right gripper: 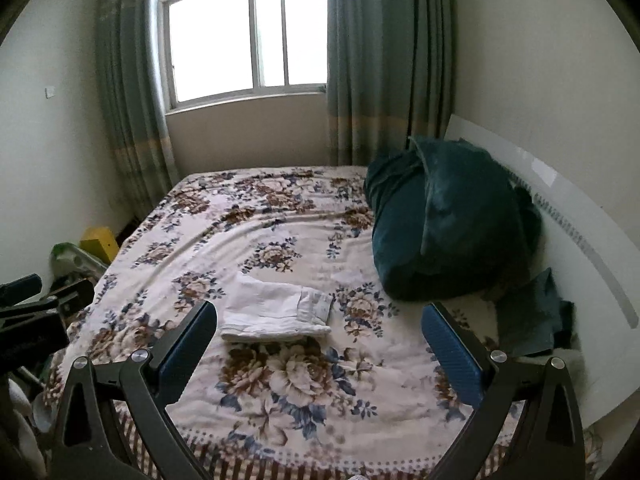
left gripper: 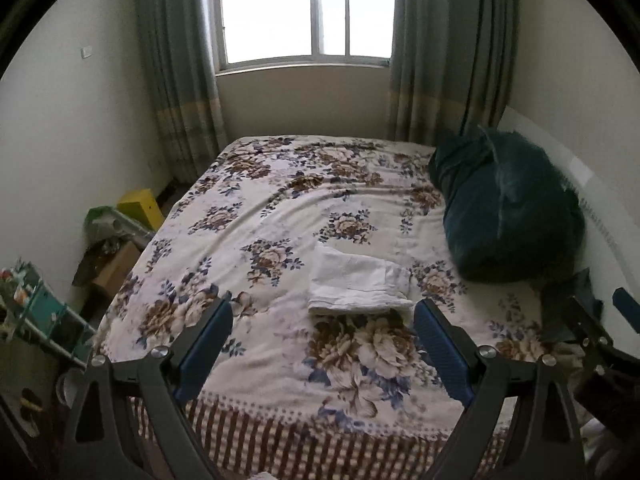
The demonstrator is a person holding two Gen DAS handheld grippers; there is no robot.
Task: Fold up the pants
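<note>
- Pants (left gripper: pixel 358 286), white, lie folded into a compact rectangle on the bed (left gripper: pixel 280 216), flat on the flowered bedspread; a waistband edge shows at the right end of the bundle.
- In the left wrist view the pants sit just beyond the fingertips of the left claw (left gripper: pixel 323 322), toward 12 o'clock from it, touching neither finger.
- Left claw: its two blue-padded fingers stand wide apart, with nothing between them but bedspread.
- Right claw (right gripper: pixel 319 322): its fingers likewise stand wide apart and hold nothing; from its own camera the pants lie at about 11 o'clock, near the left finger but clear of it.
- Each claw shows at the edge of the other's view: the right one at 3 o'clock in the left wrist view, the left one at 9 o'clock in the right wrist view.
- A dark teal quilt (left gripper: pixel 508 208), bundled up, rests on the bed at 2 o'clock from the pants, against a white headboard (right gripper: pixel 580 240).
- A window (left gripper: pixel 306 10) with green curtains (left gripper: pixel 176 80) on both sides stands at 12 o'clock beyond the bed.
- On the floor at 9 to 10 o'clock of the bed are a yellow box (left gripper: pixel 140 206) and a cardboard box (left gripper: pixel 114 266) amid clutter.
</note>
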